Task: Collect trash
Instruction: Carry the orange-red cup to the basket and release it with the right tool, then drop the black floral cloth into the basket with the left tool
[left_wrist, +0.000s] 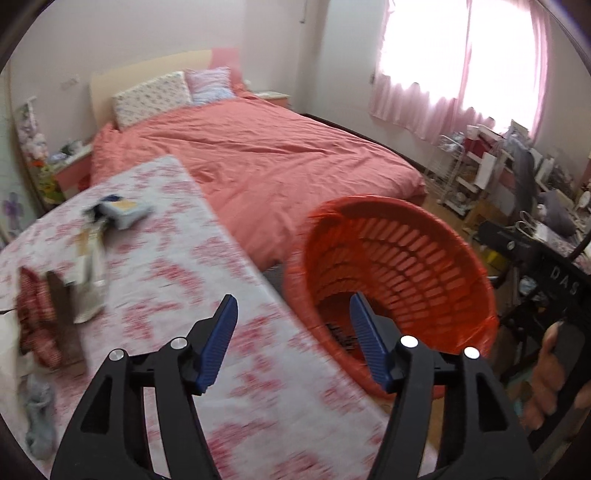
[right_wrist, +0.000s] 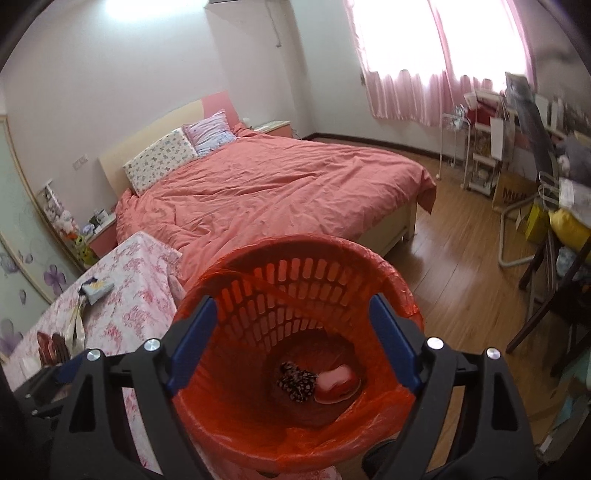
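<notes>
Both grippers gape wide and hold nothing: the right gripper (right_wrist: 291, 343) hangs over the orange bin (right_wrist: 236, 428), where a spotted wrapper (right_wrist: 297, 380) and red packet (right_wrist: 338, 384) lie; the left gripper (left_wrist: 291, 341) is over the floral table (left_wrist: 258, 369) edge

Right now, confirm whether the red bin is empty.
No: the red bin holds a dark speckled wrapper and a red-and-pink piece at its bottom.

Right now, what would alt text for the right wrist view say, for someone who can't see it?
An open gripper hangs over an orange bin lined with an orange bag; a dark patterned scrap and a red-and-white piece lie at the bottom. A floral-cloth table with more litter stands to the left, a pink bed behind.
</notes>
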